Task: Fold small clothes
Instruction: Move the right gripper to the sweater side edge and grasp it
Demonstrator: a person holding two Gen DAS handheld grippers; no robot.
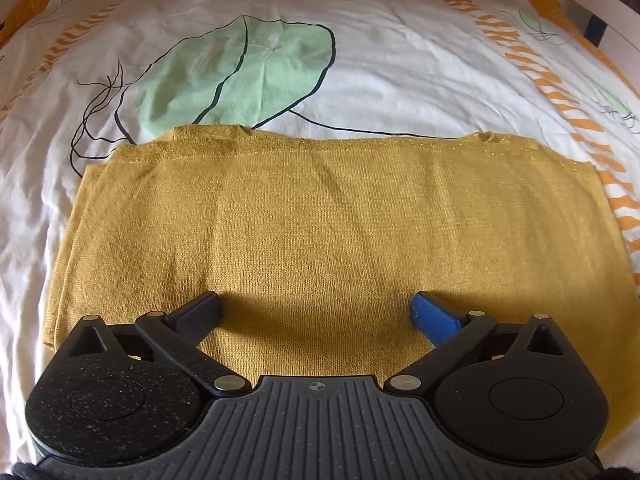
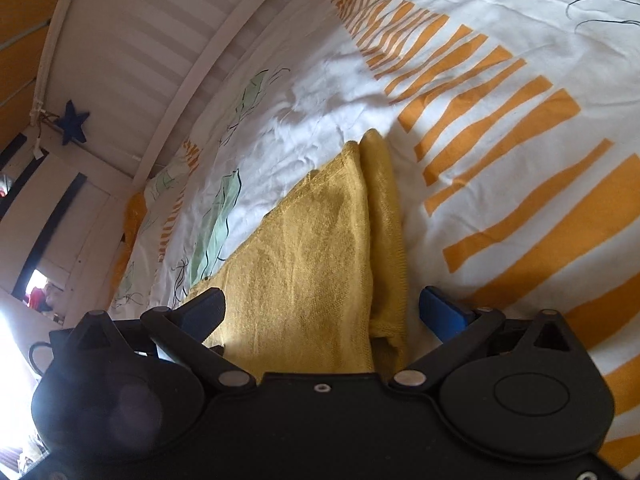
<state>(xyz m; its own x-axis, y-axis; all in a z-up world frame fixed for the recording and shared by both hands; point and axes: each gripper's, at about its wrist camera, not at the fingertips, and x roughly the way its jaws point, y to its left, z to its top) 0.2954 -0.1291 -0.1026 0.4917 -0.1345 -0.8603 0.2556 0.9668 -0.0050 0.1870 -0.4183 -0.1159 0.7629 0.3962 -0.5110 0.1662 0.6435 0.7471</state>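
Observation:
A mustard-yellow knit garment lies folded flat in a wide rectangle on the bed. My left gripper is open just above its near edge, with one black and one blue finger spread wide and nothing between them. In the right wrist view the same garment shows from one end, with a folded layer edge running away from me. My right gripper is open, its jaws spread to either side of that end of the garment, not closed on it.
The bed cover is white with green leaf prints and orange stripes. A white slatted bed rail runs along the far side, with a blue star hanging on it. The bed's edge curves at the far right.

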